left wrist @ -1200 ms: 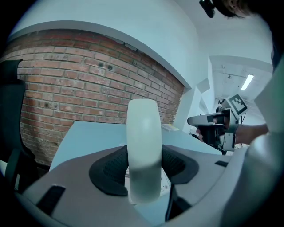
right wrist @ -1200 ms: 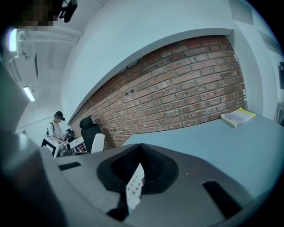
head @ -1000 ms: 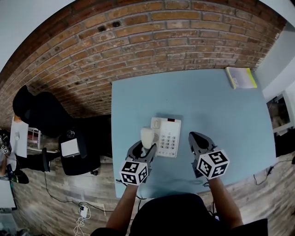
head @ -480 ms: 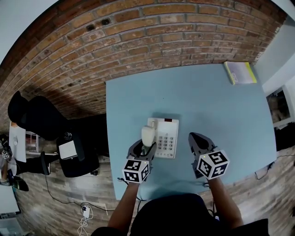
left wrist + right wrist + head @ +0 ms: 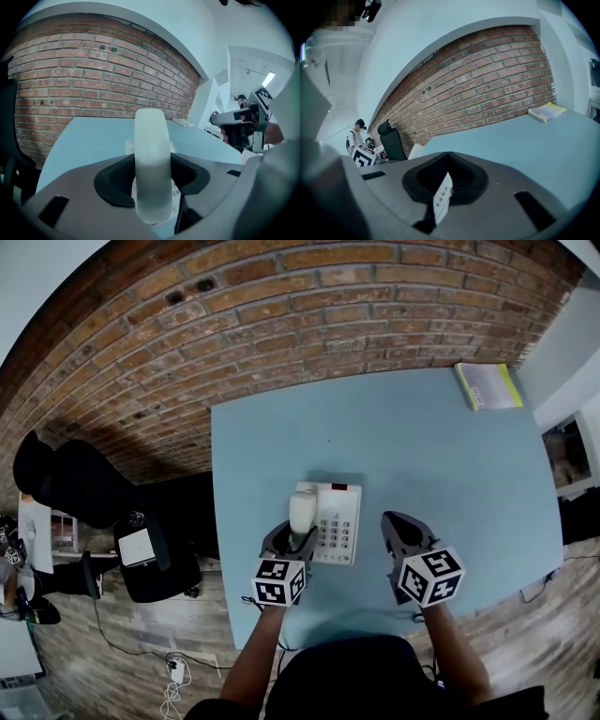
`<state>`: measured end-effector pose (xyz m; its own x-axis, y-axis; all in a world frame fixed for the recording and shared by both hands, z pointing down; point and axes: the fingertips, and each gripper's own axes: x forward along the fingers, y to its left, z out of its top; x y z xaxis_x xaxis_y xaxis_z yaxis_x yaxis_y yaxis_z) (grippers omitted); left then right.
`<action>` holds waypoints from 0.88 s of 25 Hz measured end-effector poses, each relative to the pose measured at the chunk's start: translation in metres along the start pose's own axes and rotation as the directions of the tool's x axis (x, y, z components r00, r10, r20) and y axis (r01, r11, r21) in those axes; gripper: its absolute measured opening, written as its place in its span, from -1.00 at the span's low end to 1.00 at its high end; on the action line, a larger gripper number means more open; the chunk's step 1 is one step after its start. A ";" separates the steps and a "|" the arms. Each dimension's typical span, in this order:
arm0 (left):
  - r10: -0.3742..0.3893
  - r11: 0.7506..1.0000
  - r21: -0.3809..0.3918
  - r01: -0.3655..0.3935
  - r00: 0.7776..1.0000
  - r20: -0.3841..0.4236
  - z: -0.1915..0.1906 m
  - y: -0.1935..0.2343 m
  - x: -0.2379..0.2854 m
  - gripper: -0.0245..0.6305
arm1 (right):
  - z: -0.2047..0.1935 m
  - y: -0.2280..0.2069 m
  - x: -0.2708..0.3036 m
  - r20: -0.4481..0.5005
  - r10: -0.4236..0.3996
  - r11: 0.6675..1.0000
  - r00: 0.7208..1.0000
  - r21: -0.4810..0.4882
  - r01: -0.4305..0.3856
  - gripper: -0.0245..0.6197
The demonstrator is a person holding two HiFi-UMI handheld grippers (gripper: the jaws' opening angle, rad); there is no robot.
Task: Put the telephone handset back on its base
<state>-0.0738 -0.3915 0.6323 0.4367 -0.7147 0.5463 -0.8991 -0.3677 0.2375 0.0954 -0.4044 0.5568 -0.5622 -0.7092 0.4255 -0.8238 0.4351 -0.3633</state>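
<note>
Left gripper (image 5: 298, 536) and right gripper (image 5: 401, 521): grey moulded shells, rectangular slots on top, black pads (image 5: 115, 180) lining the jaws. Each carries a white marker cube (image 5: 276, 581) printed with black squares. Person wears black top (image 5: 375, 681), forearms bare.

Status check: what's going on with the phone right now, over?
Left hand-held gripper shut on handset. Right hand-held gripper shut, empty, beside base. Handset over base's left side; seated or not, can't tell. Nothing in the way.

Brick wall (image 5: 281, 315) — wooden floor (image 5: 112, 652)
</note>
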 end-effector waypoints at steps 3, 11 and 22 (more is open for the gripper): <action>0.016 1.000 0.012 -0.016 1.000 -0.020 -0.002 0.002 0.008 -0.23 | -0.003 -0.003 0.001 -0.007 0.000 1.000 1.000 0.006 0.000 -0.90; 0.049 0.998 -0.034 -0.051 0.997 -0.061 -0.016 0.014 0.017 -0.23 | -0.009 -0.008 0.003 -0.023 0.000 1.000 1.000 0.023 0.001 -0.90; 0.070 0.995 -0.072 -0.076 0.994 -0.084 -0.020 0.021 0.032 -0.23 | -0.020 -0.015 0.006 -0.047 -0.004 0.999 0.999 0.044 0.006 -0.90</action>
<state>-0.0796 -0.4106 0.6708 0.3688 -0.6863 0.6269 -0.9295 -0.2687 0.2527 0.1029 -0.4044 0.5819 -0.5615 -0.6841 0.4655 -0.8234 0.4061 -0.3965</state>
